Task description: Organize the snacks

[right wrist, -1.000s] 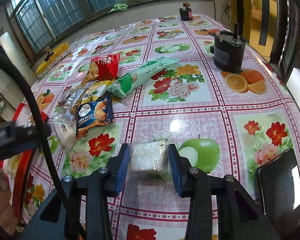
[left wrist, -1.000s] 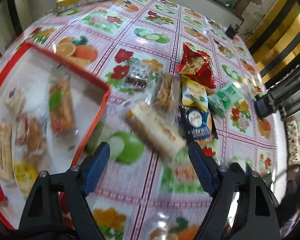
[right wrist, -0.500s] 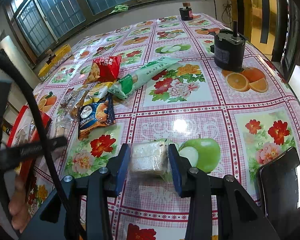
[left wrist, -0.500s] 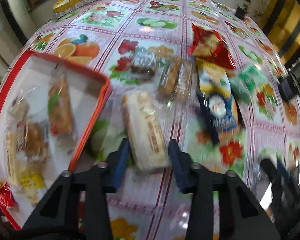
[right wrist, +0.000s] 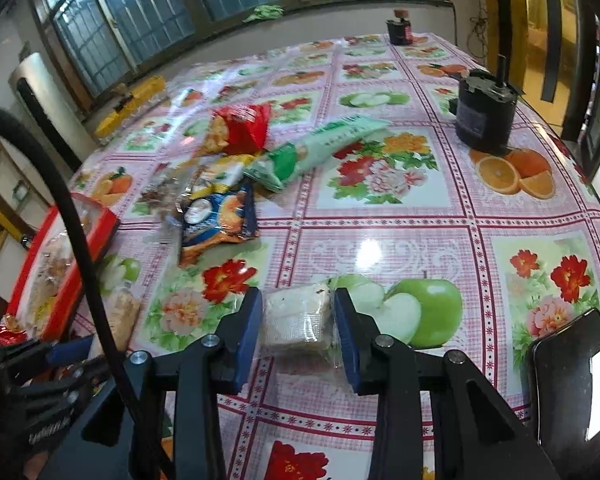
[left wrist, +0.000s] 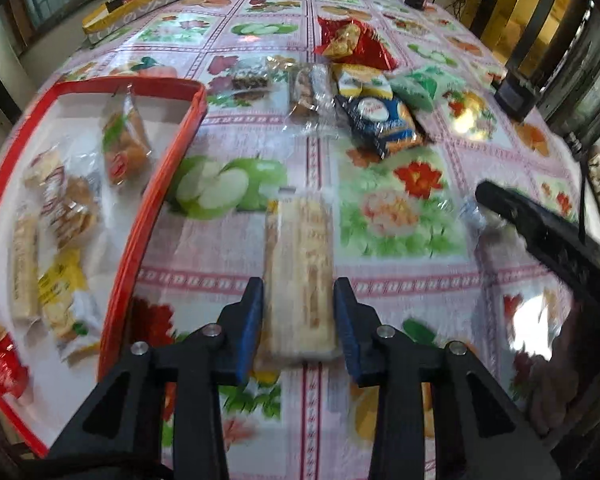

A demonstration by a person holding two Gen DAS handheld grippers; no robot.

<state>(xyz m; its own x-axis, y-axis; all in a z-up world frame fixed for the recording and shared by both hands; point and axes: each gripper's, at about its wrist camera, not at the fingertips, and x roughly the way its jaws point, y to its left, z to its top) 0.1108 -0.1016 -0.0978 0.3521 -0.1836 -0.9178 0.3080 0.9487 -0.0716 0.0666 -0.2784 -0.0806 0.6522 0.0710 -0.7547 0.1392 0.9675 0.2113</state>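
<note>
Partly done: several snacks already in the red tray (left wrist: 162,184), a pile (left wrist: 374,120) still loose beyond it. Left gripper (left wrist: 298,312) clamped on a long wafer pack (left wrist: 300,264) right of the tray; right gripper (right wrist: 298,320), jaws just closing, pinching a small white pack (right wrist: 296,318). Only left view shows the tray's contents; only right, a black motor (right wrist: 484,116).

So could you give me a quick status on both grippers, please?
Left gripper shut on long wafer pack. Right gripper just closed on small white pack. Red tray alongside, nothing blocking.
</note>
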